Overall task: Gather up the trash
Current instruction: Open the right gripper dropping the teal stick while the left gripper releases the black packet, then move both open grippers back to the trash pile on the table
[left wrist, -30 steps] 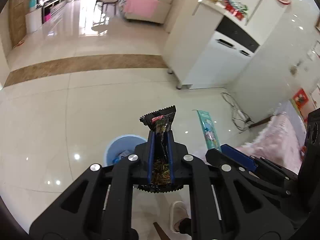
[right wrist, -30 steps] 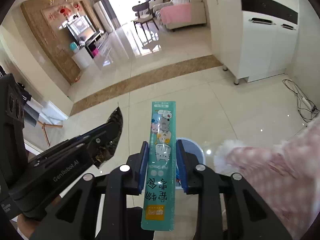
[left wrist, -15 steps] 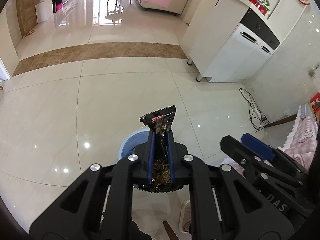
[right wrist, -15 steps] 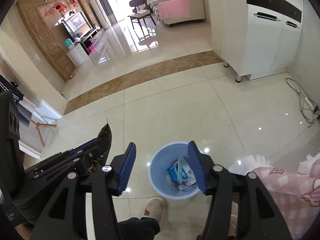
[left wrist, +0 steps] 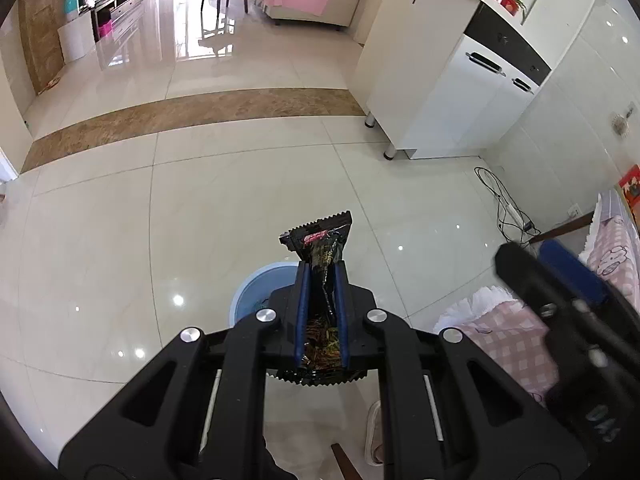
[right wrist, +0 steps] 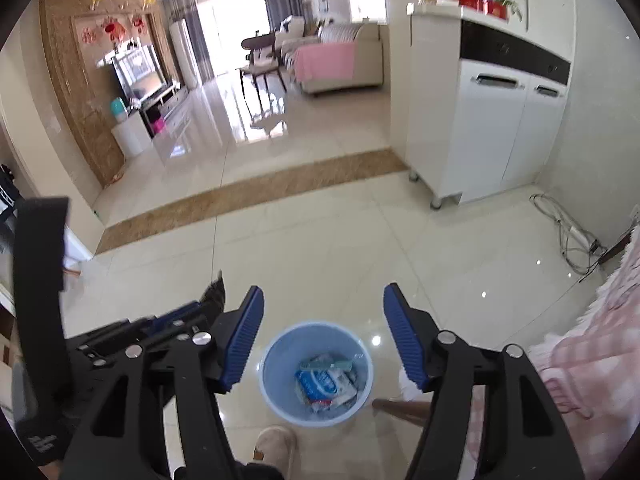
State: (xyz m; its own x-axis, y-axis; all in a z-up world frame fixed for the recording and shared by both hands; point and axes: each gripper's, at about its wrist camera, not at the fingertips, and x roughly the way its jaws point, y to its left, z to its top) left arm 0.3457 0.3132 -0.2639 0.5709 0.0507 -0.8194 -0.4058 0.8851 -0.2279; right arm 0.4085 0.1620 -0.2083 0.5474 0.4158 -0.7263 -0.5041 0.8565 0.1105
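Observation:
My left gripper [left wrist: 321, 270] is shut on a black snack wrapper [left wrist: 322, 242] that sticks up between its blue pads, held above the light blue trash bin [left wrist: 256, 288]. My right gripper [right wrist: 322, 328] is open and empty, right above the same bin [right wrist: 276, 364], which holds several wrappers, among them a teal strip packet [right wrist: 332, 365]. The left gripper with the wrapper's tip [right wrist: 214, 292] shows at the left of the right wrist view. The right gripper [left wrist: 560, 276] shows blurred at the right of the left wrist view.
Glossy tiled floor all round. A white cabinet [right wrist: 488, 120] stands at the right, with cables [right wrist: 568, 236] by the wall. A pink checked cloth [right wrist: 580, 352] hangs at the right. My slippered foot [right wrist: 276, 444] is just before the bin.
My right gripper opened and the teal strip packet fell into the bin. Both grippers have drawn back a little; the left still holds the black wrapper.

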